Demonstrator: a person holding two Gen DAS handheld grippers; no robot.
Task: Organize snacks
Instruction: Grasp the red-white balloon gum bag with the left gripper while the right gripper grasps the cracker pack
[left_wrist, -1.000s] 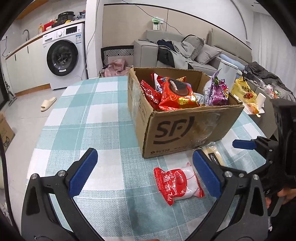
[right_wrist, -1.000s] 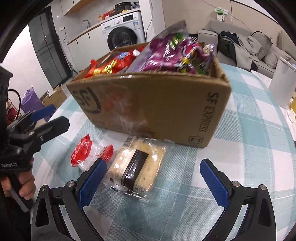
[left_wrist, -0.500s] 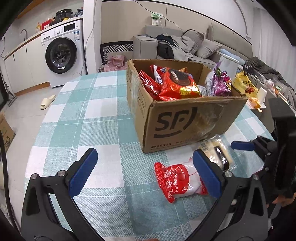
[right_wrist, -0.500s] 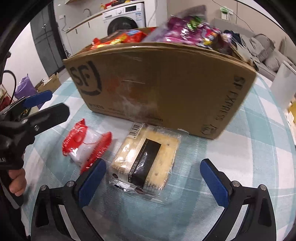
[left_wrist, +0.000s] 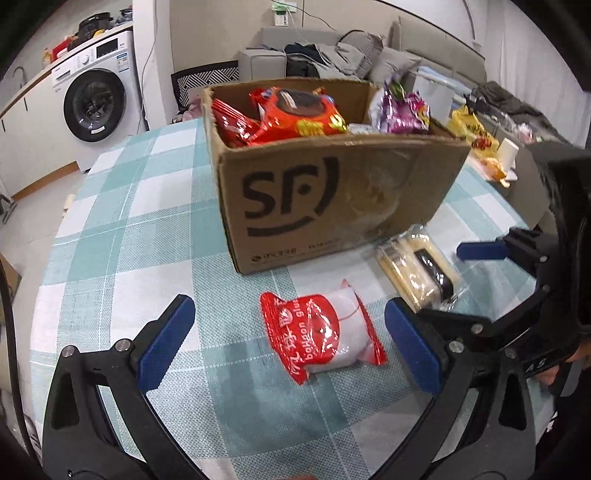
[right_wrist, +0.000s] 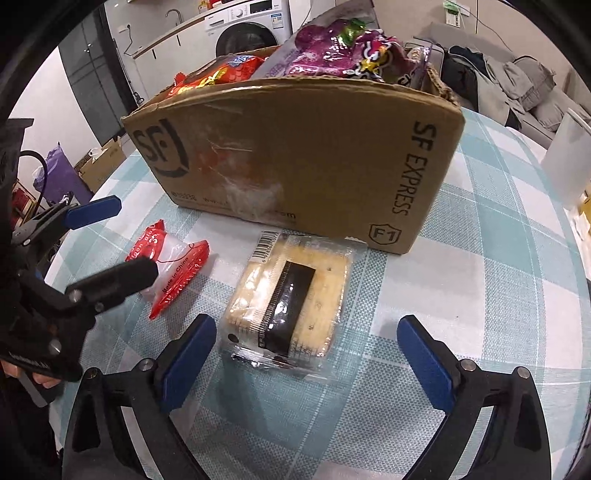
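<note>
A cardboard SF box (left_wrist: 332, 195) full of snack bags stands on the checked tablecloth; it also shows in the right wrist view (right_wrist: 295, 155). A red and white packet (left_wrist: 321, 330) lies in front of it, just ahead of my open left gripper (left_wrist: 290, 339). A clear pack of crackers (right_wrist: 290, 302) lies beside it, just ahead of my open right gripper (right_wrist: 308, 356). The packet also shows in the right wrist view (right_wrist: 171, 266), the crackers in the left wrist view (left_wrist: 417, 267). Both grippers are empty.
The checked tablecloth (left_wrist: 122, 236) covers a round table. Yellow snack bags and a white cup (left_wrist: 508, 151) sit at the far right edge. A white bag (right_wrist: 569, 158) stands right of the box. A washing machine (left_wrist: 98, 103) and a sofa are behind.
Both grippers moved forward and down toward the table. The red packet now lies between the left fingers' line; the crackers sit closer between the right fingers.
</note>
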